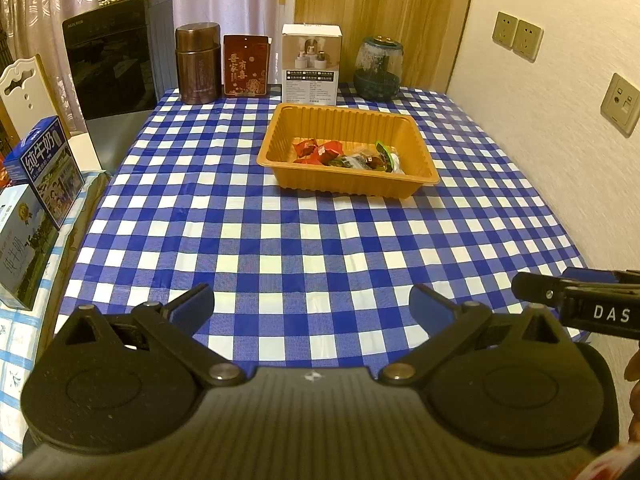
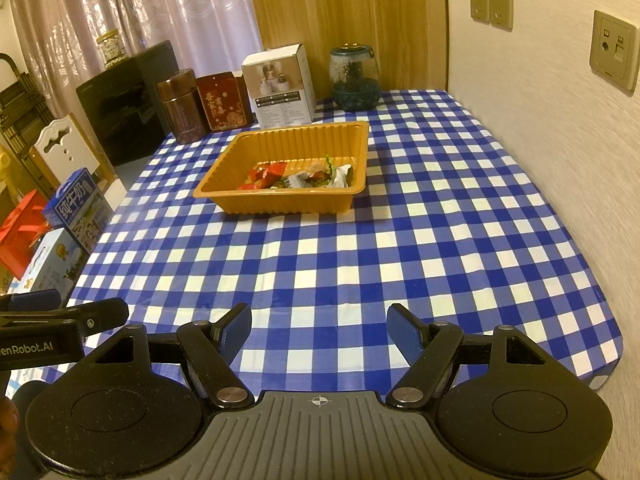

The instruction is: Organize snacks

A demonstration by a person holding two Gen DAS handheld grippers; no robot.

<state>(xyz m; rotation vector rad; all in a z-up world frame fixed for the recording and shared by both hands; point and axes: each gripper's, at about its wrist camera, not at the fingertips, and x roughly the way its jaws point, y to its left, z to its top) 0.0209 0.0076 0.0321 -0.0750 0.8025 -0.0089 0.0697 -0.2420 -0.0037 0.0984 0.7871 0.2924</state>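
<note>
- While both grippers hover above the near edge of the table (image 1: 280, 240), neither one holds anything.
- The left gripper (image 1: 312, 304) has its jaws spread wide, its blue pads (image 1: 196, 304) well apart, with only checked cloth showing between them.
- The right gripper (image 2: 319, 334) likewise stands with its jaws apart and nothing between its blue pads (image 2: 404, 336).
- In the left wrist view the right gripper's fingers reach in from the right edge; in the right wrist view the left gripper's reach in from the left edge, so the two tools sit side by side.
- An orange ribbed plastic tray (image 1: 344, 120) sits on the blue-and-white checked tablecloth towards the far half of the table, well apart from both grippers.
- The snacks (image 1: 344, 156) lie inside the tray, bunched against its near wall: several red wrapped pieces on the left, darker and clear wrappers in the middle, a green-edged and a white packet on the right.
- Along the far edge of the table, behind the tray, stand a brown metal canister (image 1: 198, 64), a dark red pouch with gold characters (image 1: 245, 66), a white product box (image 1: 311, 66) and a glass jar with a dark base (image 1: 378, 68).
- Blue milk cartons (image 1: 48, 168) stand on a lower surface to the left of the table.
- A wall with sockets (image 1: 516, 36) runs along the table's right side.
</note>
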